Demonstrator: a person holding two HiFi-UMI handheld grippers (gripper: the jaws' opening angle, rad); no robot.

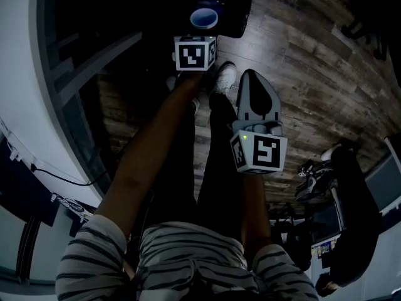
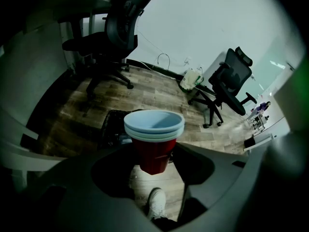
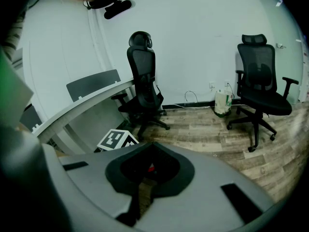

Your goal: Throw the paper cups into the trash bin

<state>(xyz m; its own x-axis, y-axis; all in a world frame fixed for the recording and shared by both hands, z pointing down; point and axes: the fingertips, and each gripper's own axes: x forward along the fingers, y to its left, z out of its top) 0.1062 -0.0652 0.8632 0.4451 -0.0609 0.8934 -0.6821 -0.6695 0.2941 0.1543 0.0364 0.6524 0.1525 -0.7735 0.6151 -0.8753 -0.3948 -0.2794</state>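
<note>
A stack of paper cups, red outside with pale blue rims, stands upright between the jaws of my left gripper, which is shut on it. From the head view the cups show as a blue ring in front of the left gripper, over the near edge of the black trash bin. The bin lies just beyond and left of the cups. My right gripper hangs lower right, its jaws together with nothing in them.
The person's legs and white shoes stand on the wood floor under the grippers. A curved white desk runs along the left. Black office chairs and a bag stand by the far wall.
</note>
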